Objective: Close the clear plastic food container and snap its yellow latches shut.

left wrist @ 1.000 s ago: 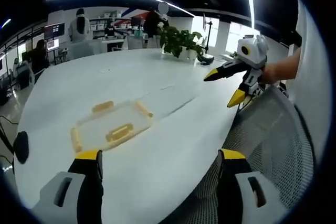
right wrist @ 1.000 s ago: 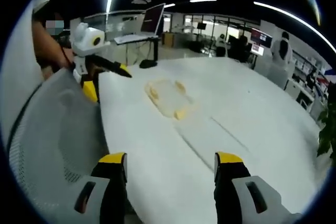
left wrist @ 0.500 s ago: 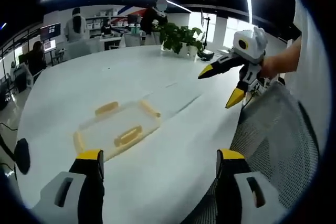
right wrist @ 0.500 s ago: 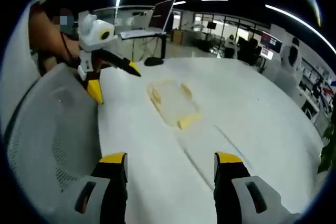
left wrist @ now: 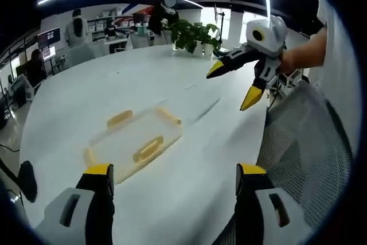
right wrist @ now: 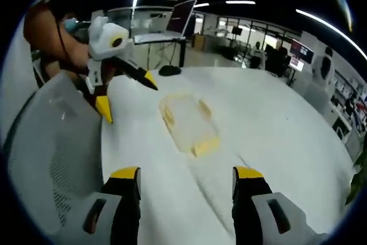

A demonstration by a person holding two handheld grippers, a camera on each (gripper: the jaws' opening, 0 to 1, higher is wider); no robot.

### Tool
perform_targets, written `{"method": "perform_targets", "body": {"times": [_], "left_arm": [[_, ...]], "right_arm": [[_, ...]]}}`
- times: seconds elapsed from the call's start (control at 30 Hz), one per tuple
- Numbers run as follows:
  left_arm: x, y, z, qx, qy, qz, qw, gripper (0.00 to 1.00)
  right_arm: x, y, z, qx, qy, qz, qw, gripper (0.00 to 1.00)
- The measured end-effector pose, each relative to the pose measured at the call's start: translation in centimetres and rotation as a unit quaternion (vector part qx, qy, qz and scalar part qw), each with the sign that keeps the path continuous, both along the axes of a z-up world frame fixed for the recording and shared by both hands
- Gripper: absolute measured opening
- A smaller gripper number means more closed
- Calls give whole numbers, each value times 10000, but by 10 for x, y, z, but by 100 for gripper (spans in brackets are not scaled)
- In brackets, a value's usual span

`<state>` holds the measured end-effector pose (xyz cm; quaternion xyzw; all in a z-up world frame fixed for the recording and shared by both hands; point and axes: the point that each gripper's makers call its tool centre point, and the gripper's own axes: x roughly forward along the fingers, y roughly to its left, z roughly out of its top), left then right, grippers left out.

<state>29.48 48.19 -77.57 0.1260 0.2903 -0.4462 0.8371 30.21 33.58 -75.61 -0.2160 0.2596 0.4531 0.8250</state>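
The clear plastic food container lies flat on the white table, apart from both of my tools. Its yellow latches stand out along its sides; I count four in the left gripper view. The lid appears to sit on the body already, though the blur does not let me confirm that it is seated, nor whether any latch is down.

My left gripper hangs over the near table edge with its jaws spread wide and nothing between them, the container ahead and toward the left jaw. My right gripper is likewise wide apart and empty, the container directly ahead of it. In each view the opposite tool is seen held in the air beside the container: the right one and the left one, both plainly parted. I judge this an approach posture, one tool to each side so that opposing latches can be pressed together.

A mesh chair back stands between me and the table.

No brand, label or legible writing is discernible on the container or table.
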Motion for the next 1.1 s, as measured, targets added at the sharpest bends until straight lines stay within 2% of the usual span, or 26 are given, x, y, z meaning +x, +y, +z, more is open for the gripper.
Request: {"method": "perform_targets", "body": {"times": [0.43, 1.1], "left_arm": [[17, 9, -3, 266, -48, -134, 9995, 85], [45, 27, 0, 855, -250, -700, 9936, 80]], "right_arm": [[15, 18, 0, -156, -39, 307, 9994, 63], [37, 37, -5, -682, -20, 793, 9945, 61]]}}
